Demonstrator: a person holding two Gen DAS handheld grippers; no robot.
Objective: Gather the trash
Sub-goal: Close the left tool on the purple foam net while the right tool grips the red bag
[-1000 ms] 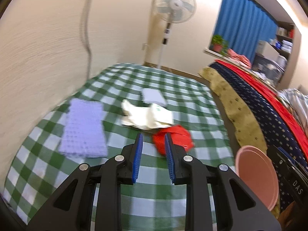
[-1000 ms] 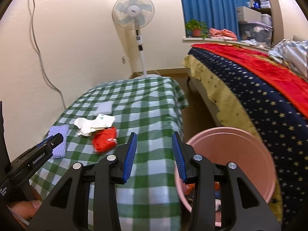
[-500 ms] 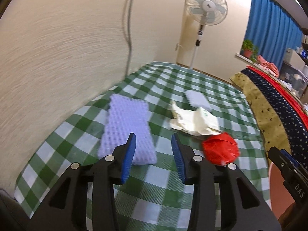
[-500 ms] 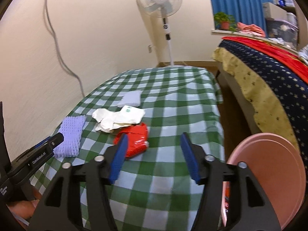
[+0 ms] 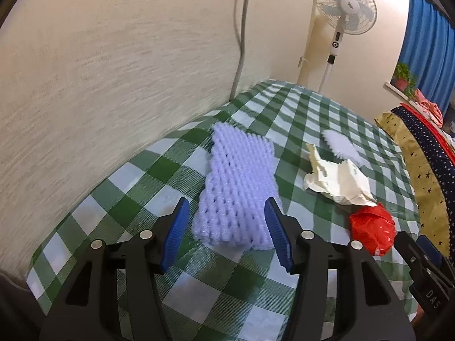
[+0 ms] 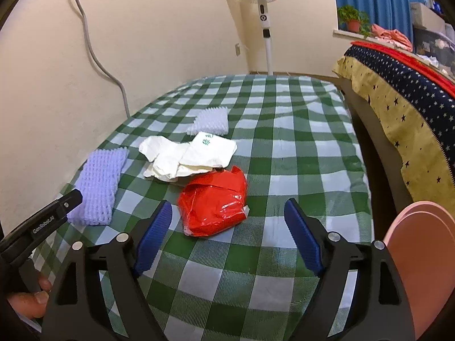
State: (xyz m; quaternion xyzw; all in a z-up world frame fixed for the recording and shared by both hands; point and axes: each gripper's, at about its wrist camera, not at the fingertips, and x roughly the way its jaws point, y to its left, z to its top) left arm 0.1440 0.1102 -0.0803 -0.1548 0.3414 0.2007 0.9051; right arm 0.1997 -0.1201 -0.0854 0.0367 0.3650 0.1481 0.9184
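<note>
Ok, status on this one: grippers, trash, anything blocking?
Left gripper opening over lilac foam net, not gripping. Right gripper opening before red plastic bag, empty. White paper wrapper untouched. Nothing in the way.

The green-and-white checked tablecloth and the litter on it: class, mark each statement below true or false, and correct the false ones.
1. A lilac foam fruit net lies in front of the left gripper. True.
2. The crumpled red plastic bag is clamped in the right gripper. False: it lies on the green-and-white checked tablecloth, the jaws apart and opening, not touching it.
3. The crumpled white paper wrapper lies between the red bag and a small white foam net. True.
4. The pink plastic bin stands on the tablecloth. False: it stands beside the table, at the right edge of the right wrist view.
</note>
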